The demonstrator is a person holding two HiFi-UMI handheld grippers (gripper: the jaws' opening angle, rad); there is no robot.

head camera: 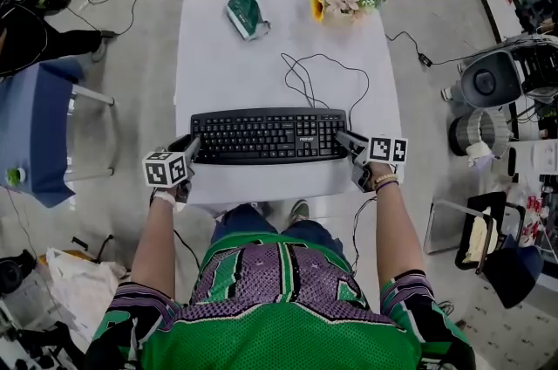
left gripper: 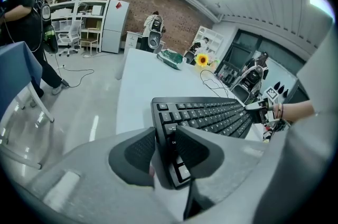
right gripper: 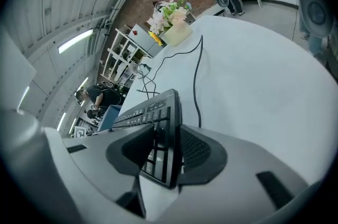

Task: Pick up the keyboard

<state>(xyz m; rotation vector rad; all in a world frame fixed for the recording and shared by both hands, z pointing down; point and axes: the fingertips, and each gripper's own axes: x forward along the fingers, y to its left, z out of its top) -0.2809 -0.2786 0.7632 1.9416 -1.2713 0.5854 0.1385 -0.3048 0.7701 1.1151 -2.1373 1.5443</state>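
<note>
On the white table [head camera: 218, 54], near its front edge, the keyboard [head camera: 266, 135] lies flat. The left gripper [head camera: 189, 147] has its jaws spread wide around the left end, and the right gripper [head camera: 348, 140] straddles the right end the same way.

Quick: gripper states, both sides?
Left gripper: jaws straddle the keyboard's left end; whether the pads press it cannot be told.
Right gripper: jaws straddle its right end; pad pressure cannot be told.
</note>
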